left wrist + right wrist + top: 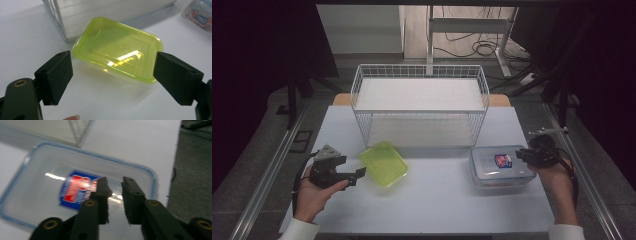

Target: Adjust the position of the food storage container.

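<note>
Alignment comes first: the left tool (pixel 112 77) stands wide, its jaws flanking the green container (pixel 117 48) on the desk (pixel 437 205) without contact, so it should advance squarely until both pads bracket the rim before closing. The right tool (pixel 115 195) is narrowed, nothing between its jaws, poised over the clear lidded box (pixel 75 192). The high view adds the wire shelf rack (pixel 419 102) behind both containers; the right gripper view resolves the box's red-blue label (pixel 78 190).
</note>
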`<state>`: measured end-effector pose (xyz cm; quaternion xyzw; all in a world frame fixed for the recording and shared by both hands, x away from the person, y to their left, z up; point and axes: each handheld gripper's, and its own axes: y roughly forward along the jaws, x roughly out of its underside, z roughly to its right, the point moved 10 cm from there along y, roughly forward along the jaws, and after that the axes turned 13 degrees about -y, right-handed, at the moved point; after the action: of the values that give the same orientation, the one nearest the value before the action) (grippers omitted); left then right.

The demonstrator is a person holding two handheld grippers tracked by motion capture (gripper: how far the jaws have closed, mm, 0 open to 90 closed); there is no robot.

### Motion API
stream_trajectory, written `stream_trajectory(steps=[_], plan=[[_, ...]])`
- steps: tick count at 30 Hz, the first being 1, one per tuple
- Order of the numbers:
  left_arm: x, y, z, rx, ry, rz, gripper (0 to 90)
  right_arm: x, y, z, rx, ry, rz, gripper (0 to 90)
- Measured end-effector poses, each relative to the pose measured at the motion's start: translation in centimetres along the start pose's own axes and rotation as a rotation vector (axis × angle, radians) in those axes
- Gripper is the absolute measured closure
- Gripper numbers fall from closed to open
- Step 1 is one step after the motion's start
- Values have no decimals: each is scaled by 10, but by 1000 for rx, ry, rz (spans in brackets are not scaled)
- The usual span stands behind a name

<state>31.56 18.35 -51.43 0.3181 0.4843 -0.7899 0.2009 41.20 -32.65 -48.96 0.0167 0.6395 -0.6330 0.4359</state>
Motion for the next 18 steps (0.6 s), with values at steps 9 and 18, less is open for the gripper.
stream_trajectory(steps=[9,18], plan=[[3,3,-2,-8,-4,-10,156,12,9,34,84,28,-55,889],[5,5,-2,-14,-3,-18,156,26,14,55,120,53,-88,890]])
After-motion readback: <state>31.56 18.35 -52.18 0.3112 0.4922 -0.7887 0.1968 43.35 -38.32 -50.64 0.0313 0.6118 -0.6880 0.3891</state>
